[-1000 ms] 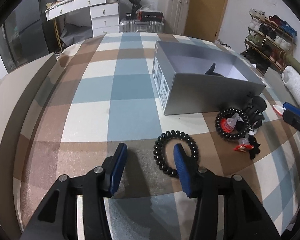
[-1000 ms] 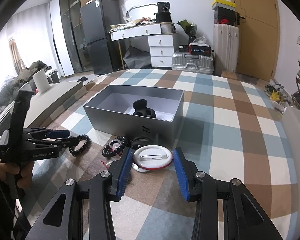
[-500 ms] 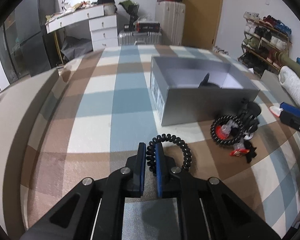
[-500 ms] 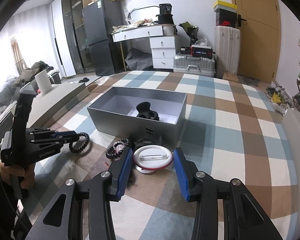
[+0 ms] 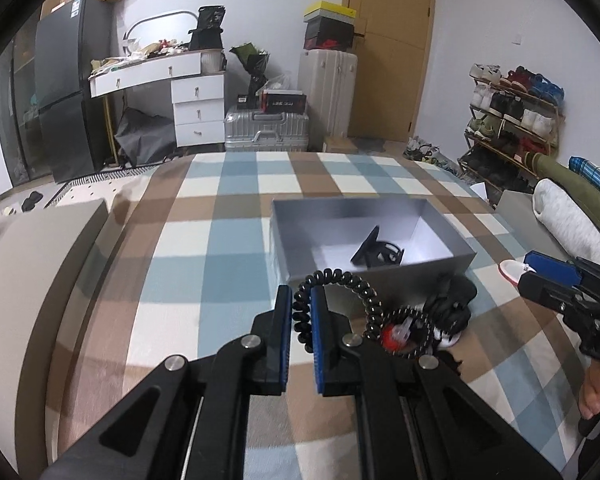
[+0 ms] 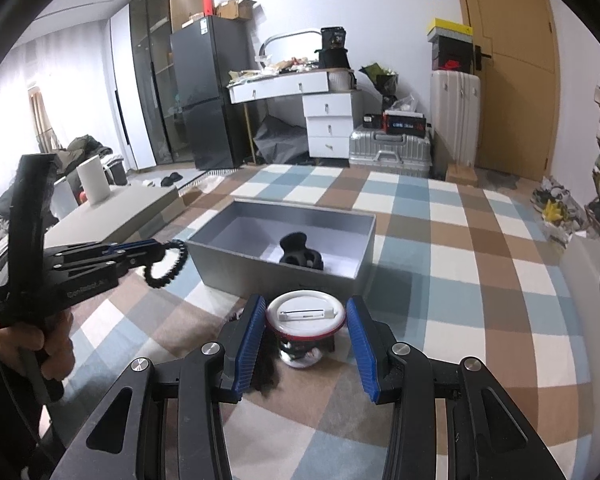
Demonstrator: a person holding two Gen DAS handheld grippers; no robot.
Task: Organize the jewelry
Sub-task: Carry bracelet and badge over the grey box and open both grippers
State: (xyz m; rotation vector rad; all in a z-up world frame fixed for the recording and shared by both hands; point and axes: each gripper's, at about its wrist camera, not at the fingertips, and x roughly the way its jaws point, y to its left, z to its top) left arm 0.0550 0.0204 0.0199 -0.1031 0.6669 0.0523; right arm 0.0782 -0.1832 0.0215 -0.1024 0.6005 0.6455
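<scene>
My left gripper (image 5: 301, 300) is shut on a black spiral bracelet (image 5: 354, 284) and holds it in the air, near the grey open box (image 5: 340, 204). The bracelet hangs from it in the right wrist view (image 6: 172, 264). A black hair claw (image 5: 376, 254) lies inside the box. My right gripper (image 6: 306, 332) is open, its jaws on either side of a round white badge with a red rim (image 6: 305, 314), which rests on the pile of jewelry. A black beaded bracelet with a red piece (image 5: 400, 330) lies in front of the box.
The box (image 6: 236, 262) stands on a checked blue, brown and white cover. A beige raised ledge (image 5: 32, 248) runs along the left. A shoe rack (image 5: 512, 120), suitcases (image 5: 266, 128) and a white desk (image 5: 160, 76) stand beyond the far edge.
My left gripper closed on the spiral bracelet, lifted it off the cover and carried it toward the box. My right gripper rose slightly over the white badge and stayed open.
</scene>
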